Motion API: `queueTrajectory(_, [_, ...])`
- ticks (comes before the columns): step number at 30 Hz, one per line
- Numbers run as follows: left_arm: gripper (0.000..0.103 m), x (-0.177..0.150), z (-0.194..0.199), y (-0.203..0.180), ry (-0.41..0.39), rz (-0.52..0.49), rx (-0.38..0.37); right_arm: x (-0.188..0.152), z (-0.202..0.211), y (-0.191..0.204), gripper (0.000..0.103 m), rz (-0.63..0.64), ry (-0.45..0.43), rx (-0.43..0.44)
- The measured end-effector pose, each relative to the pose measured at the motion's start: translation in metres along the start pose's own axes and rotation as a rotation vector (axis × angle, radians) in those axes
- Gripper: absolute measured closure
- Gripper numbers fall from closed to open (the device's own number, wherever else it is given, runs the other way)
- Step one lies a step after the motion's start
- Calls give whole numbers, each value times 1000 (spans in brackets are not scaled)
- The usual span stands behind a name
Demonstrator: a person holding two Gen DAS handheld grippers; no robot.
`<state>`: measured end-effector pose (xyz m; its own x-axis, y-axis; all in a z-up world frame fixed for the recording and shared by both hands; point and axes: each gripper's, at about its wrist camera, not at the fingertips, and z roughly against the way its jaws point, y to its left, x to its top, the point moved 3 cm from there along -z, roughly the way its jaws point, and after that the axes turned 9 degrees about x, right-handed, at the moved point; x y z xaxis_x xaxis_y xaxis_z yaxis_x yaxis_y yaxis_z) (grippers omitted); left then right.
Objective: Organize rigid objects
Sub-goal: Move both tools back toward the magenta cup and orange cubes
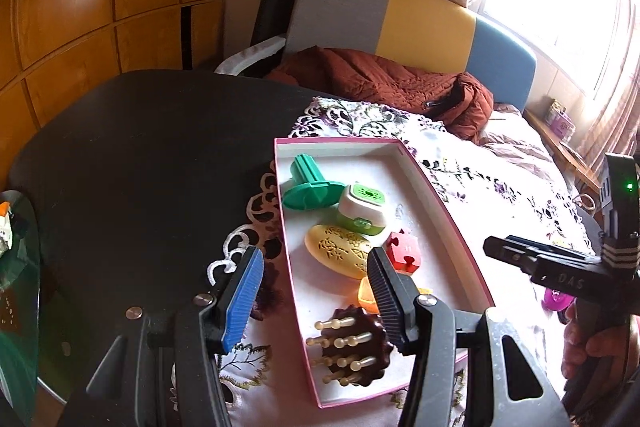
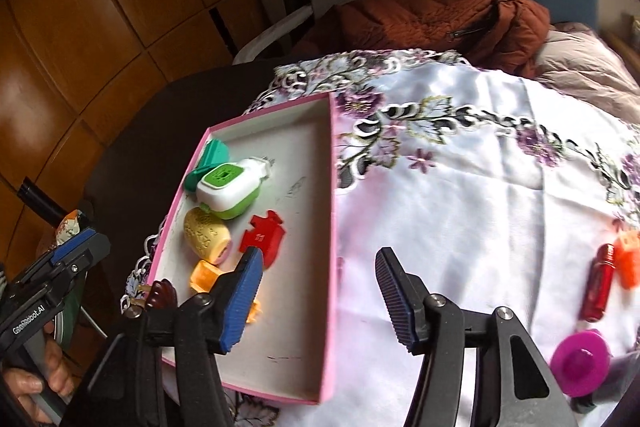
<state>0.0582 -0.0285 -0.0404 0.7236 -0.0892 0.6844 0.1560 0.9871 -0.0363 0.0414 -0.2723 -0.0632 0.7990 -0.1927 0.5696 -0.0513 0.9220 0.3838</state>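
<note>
I am holding both the left hand-held gripper (image 1: 316,291) and right hand-held gripper (image 2: 320,293) open and empty over the pink tray (image 2: 330,227), risking nudging its wall while reaching the red tube (image 2: 598,283) at three o'clock.

Table (image 1: 132,147): dark, round-edged, bare along its left side.
Cloth (image 2: 460,195): white, floral embroidery, spread over the table's right part.
On the cloth: pink-rimmed tray (image 2: 332,227) at its left edge; red cylinder (image 2: 598,283), orange piece (image 2: 628,263), magenta disc (image 2: 580,361) towards the right edge.
</note>
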Motion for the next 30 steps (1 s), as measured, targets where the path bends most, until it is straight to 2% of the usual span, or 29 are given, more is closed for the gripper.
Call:
queueTrajectory(10, [48,-2,5,-22,-4,-60,-27,-1,50,-56,29,-76,-79,-111])
queueTrajectory(19, [48,-3,7,-54,-5,-134,-57,-6,107,-131,21,-189,-159,-251])
queueTrajectory(20, [48,-4,8,-59,-4,-145,-64,-8,113,-142,18,-208,-172,-270])
queueTrajectory(24, [48,-4,9,-83,-2,-198,-90,-21,137,-186,17,-317,-232,-342])
queueTrajectory(30, [48,-9,7,-125,21,-278,-144,-49,159,-242,16,-576,-310,-383])
